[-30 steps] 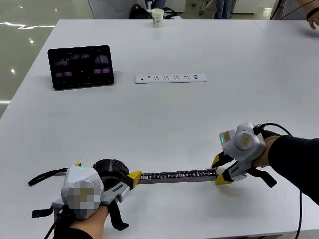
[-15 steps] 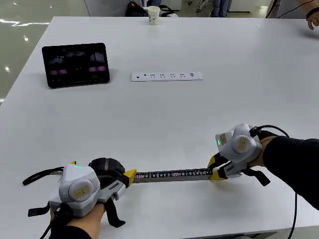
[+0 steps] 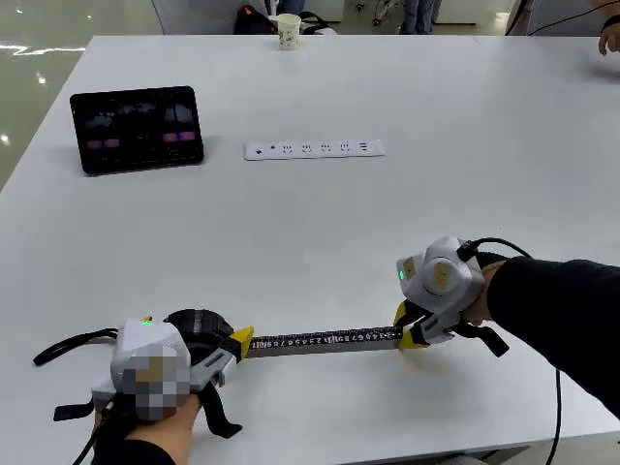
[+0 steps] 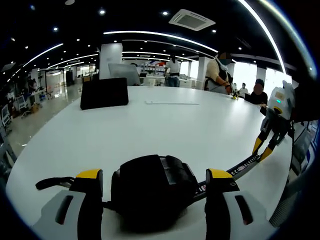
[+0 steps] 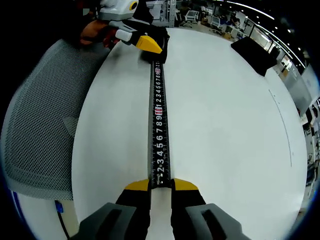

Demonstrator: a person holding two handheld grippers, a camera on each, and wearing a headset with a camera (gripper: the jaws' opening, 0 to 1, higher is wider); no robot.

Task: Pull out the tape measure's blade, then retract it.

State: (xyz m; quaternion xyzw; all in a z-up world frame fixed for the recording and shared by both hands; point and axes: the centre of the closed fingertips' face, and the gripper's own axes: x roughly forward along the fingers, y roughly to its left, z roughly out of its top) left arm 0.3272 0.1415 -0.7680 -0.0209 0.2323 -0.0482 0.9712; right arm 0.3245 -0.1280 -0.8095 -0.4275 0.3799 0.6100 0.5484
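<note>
Two grippers are on a white desk (image 3: 436, 184), as we find in the head view. The left gripper (image 3: 201, 337) sits near the front edge with its jaws closed around the black case of the tape measure (image 3: 194, 322); the case rests on the desk. The blade (image 3: 325, 340) runs from the case straight across to the right gripper (image 3: 407, 335), lying flat with its scale face up. The right gripper pinches the blade's far end; a dark sleeve shows behind it. Further back we note a dark tablet (image 3: 136, 128) propped upright, a white power strip (image 3: 314, 149) lying flat, and a paper cup (image 3: 289, 30) near the far edge, all well apart from the work.

In the left gripper view, the left gripper (image 4: 155, 174) has its two yellow-tipped jaws on either side of the case (image 4: 152, 192), touching it. The blade (image 4: 245, 164) leaves to the right and reaches the right gripper (image 4: 262, 150). The tablet (image 4: 105, 93) stands beyond; people are at the desk's far side.

In the right gripper view, the right gripper (image 5: 161, 184) has its jaws nearly together, clamped on the tip of the blade (image 5: 159, 110). The printed numbers run away from it to the left gripper (image 5: 142, 40) at the case. A grey mesh surface (image 5: 40, 115) lies beside the desk edge; we cannot tell what it belongs to.
</note>
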